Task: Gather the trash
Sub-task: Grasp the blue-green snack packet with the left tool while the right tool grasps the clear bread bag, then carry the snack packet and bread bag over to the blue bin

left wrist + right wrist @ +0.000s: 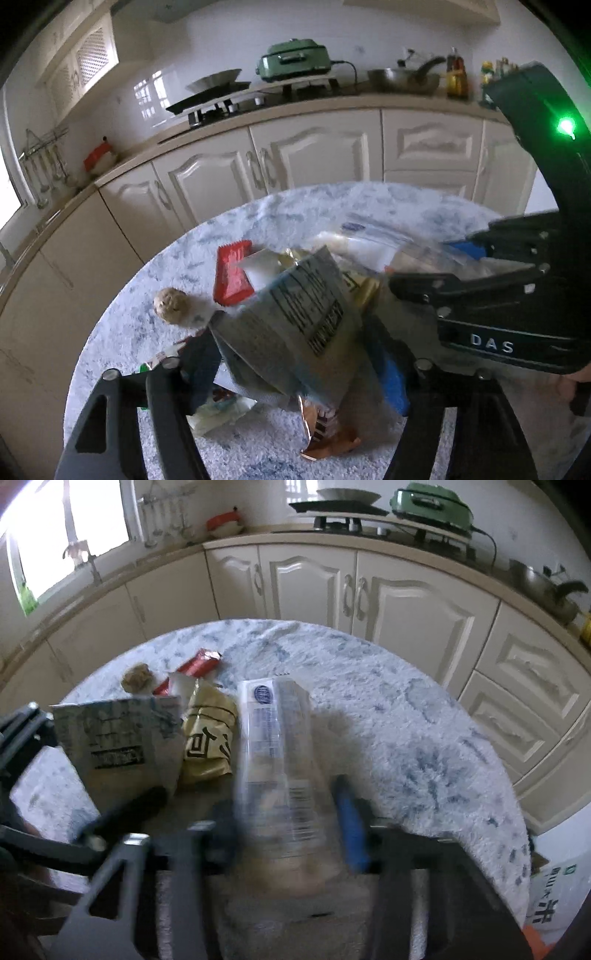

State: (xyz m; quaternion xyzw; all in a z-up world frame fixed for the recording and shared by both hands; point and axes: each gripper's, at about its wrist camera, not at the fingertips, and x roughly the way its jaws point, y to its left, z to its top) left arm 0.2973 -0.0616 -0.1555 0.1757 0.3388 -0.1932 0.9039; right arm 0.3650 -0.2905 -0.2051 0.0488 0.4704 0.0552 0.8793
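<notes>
The left tongs [295, 354] are clamped on a grey printed wrapper [295, 317], the right tongs [291, 819] on a clear plastic package [277, 746], both lifted off the surface [406, 709], likely for binning; red wrapper [232, 275] remains.

Your right gripper [288, 834] is holding a clear plastic wrapper [275, 746] with a blue round logo between its fingers [349, 823], the wrapper standing up and blurring. To its left a yellow packet [208, 738] is lying on the fluffy white-and-blue surface [406, 720], just beside a grey printed bag [118, 738] that your left gripper [22, 734] is gripping. Farther back a red wrapper [197, 664] and a brownish crumpled ball [137, 678] are sitting near each other.
</notes>
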